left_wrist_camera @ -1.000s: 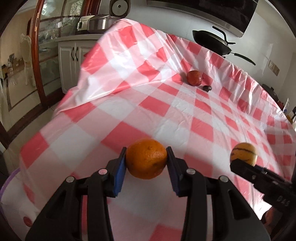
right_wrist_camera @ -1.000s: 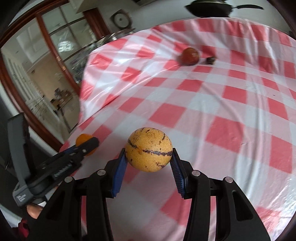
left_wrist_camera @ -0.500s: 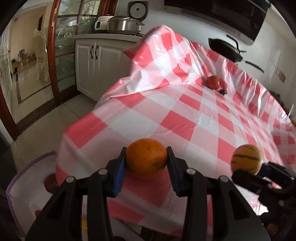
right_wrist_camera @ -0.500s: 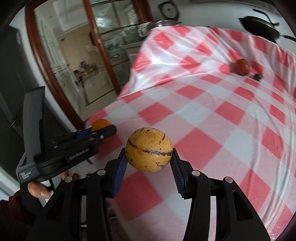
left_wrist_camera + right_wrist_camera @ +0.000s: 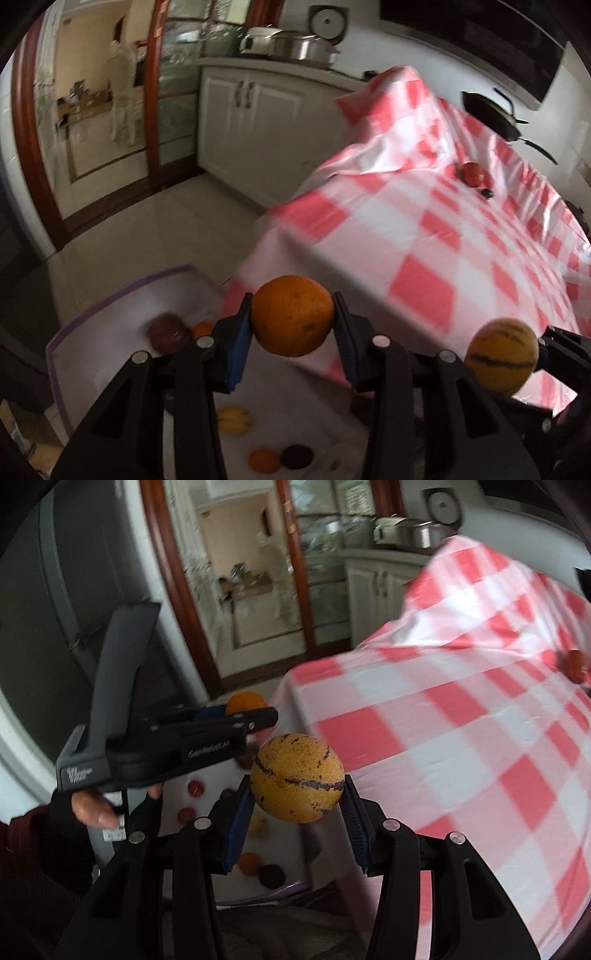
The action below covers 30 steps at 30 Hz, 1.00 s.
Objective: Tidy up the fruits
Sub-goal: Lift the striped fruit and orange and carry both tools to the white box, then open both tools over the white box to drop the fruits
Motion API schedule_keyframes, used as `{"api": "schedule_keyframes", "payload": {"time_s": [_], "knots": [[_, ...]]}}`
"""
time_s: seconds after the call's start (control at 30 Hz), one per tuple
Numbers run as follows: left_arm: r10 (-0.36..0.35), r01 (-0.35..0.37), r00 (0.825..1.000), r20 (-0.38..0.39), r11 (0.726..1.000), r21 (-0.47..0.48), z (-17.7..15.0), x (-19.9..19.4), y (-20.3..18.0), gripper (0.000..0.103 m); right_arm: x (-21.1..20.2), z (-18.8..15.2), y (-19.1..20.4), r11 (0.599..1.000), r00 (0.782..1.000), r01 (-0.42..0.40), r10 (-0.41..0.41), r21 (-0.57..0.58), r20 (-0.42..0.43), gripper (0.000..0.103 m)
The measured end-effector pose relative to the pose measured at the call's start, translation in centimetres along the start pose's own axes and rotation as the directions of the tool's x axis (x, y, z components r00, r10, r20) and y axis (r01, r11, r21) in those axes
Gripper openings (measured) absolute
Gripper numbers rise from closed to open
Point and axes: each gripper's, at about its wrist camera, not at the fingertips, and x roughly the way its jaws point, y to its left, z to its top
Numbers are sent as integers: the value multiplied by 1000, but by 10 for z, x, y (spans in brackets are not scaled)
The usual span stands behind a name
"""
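Left wrist view, lower left: found a white bin with a purple rim, set lower than the worktop edge, already holding a dark red fruit and a few smaller ones. At bottom centre, found the left tool clamped on an orange, pads pressing both sides, carried in the air above the bin's near end. At lower right, saw a yellow striped fruit pinched in the right tool, beside the corner of the worktop. At upper right, spotted a red fruit lying on the checked cloth, well apart from both tools.

Right wrist view, left side: saw a hand wrapped round the left tool's handle. At centre, found the right tool closed on the striped fruit, seemingly at the bin's edge rather than over its middle.

Judged the main risk a release from too high: bruising of the fruit underneath, or a bounce over the low rim onto the floor. Judged a second risk in the grip itself: round skins on narrow pads, likely to roll free in a quick swing. Judged a third in the closeness of the two tools: a knock, or a snag on the hanging cloth, enough to tug it and set the red fruit rolling.
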Motion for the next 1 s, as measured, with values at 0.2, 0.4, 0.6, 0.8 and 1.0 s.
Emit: {"api": "schedule_keyframes", "payload": {"time_s": [0.2,0.4,0.6,0.8,1.0], "knots": [[50,-55,996,-71,996,-65,-21,19,35,42,37,-8,33,993,993,-41,28,-115,-112,47],[72,-92,986,-152,987,-130,-41,41,63,42,78,-21,59,976,973,-86,39,-199,-229,47],[131,-186,957,-259,962,-200,-58,67,95,42,122,-32,83,951,940,-123,21,-282,-341,47],[214,-321,906,-365,909,-264,-71,81,138,42,164,-48,103,924,881,-190,12,-331,-473,47],[235,-359,889,-394,890,-280,-77,85,156,42,176,-62,115,894,849,-237,1,-379,-529,47]]}}
